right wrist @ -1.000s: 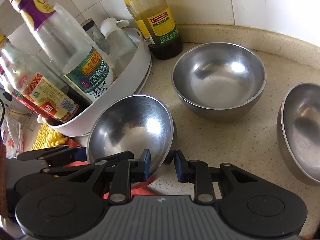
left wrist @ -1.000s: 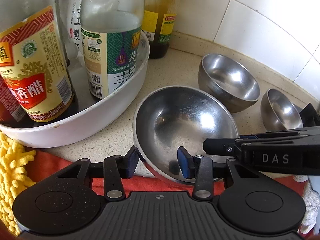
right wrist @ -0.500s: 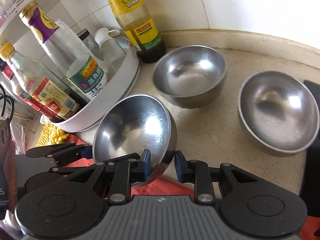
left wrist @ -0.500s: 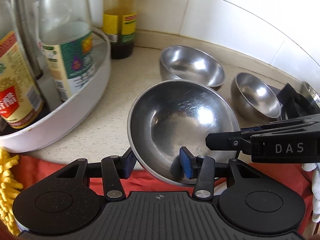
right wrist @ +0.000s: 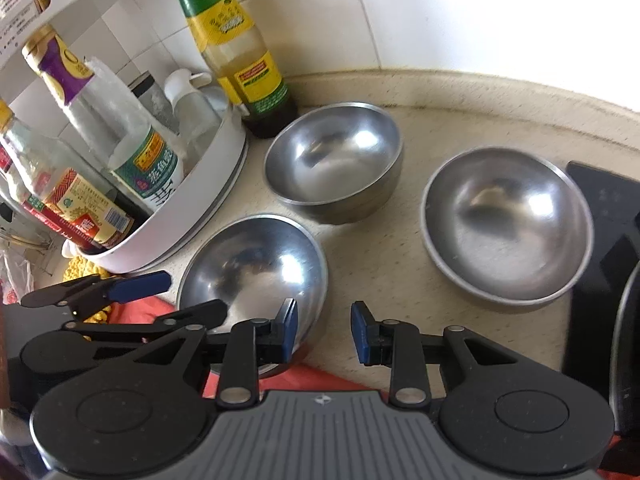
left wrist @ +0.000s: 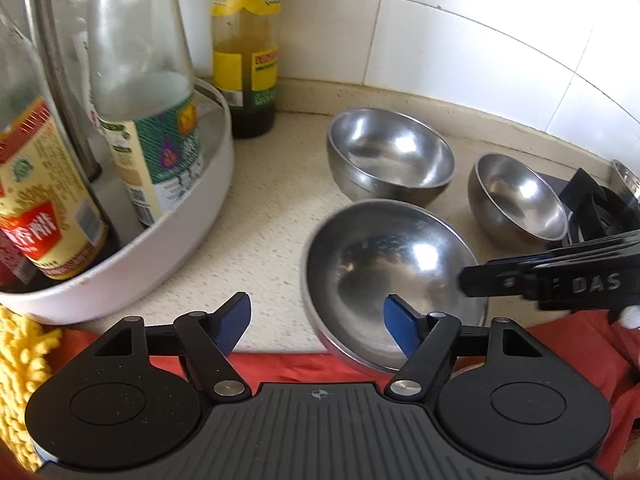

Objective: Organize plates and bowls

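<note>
1. Since a second ago both grippers have let go of the near steel bowl [left wrist: 394, 280]: the left gripper [left wrist: 316, 320], which was clamped on its rim, now has its jaws opening wide, with only the right-hand pad over the bowl. The right gripper [right wrist: 324, 330], which also pinched the rim, is opening too, its pads apart and pressing on nothing.
2. The near bowl now sits at the front edge of the counter [left wrist: 260, 232], partly over a red cloth [left wrist: 288, 362], just beside the white bottle tray [left wrist: 192, 236].
3. Two more steel bowls stand separately: the back bowl [right wrist: 334, 164] near the sauce bottle [right wrist: 240, 52], and the right bowl [right wrist: 508, 226] well apart from it.
4. Progress looks early: three bowls lie loose and unstacked. No plates can be made out. Nesting the bowls together is probably what remains.
</note>
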Demonstrator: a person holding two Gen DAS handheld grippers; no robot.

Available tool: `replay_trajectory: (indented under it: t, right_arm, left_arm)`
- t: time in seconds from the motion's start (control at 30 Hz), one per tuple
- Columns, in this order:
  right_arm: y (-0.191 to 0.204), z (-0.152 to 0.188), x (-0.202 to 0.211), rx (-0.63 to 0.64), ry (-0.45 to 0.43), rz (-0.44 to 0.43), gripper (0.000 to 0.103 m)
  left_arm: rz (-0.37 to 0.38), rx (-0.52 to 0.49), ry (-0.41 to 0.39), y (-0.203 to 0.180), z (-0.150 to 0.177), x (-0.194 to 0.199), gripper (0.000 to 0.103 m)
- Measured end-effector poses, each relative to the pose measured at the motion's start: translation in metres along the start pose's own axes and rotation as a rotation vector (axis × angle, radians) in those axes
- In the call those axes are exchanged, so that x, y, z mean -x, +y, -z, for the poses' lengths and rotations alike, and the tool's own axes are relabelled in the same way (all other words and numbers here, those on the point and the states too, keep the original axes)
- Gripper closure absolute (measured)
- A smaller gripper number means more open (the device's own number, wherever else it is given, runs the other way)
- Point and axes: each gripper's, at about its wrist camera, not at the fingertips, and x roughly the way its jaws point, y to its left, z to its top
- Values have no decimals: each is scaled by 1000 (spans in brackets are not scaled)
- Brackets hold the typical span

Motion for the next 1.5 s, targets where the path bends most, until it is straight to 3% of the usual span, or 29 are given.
replay_trajectory:
  t: [0.6,0.87,0.97,1.27,1.5]
  right_arm:
    - [-4,-41,-9,-5,-64,12,74]
    - [-14,-73,-26,-3,-80,57,73]
    - [-18,-86,-33,2,-81,69,72]
    - [-28,-105,-59,3,-30,59,72]
    - [-25,-111,-77,36,23,59,75]
  left_arm:
    - [-80,-97,-88,-7,-23,4,20]
    - [-34,-75,-60,-10,-47,-19,22]
    - [-10,-50,-28,-10,-58,-31,30]
    - [35,7,22,-13,-79,-60,35]
    - [50,12,66,-16,-83,-82,53]
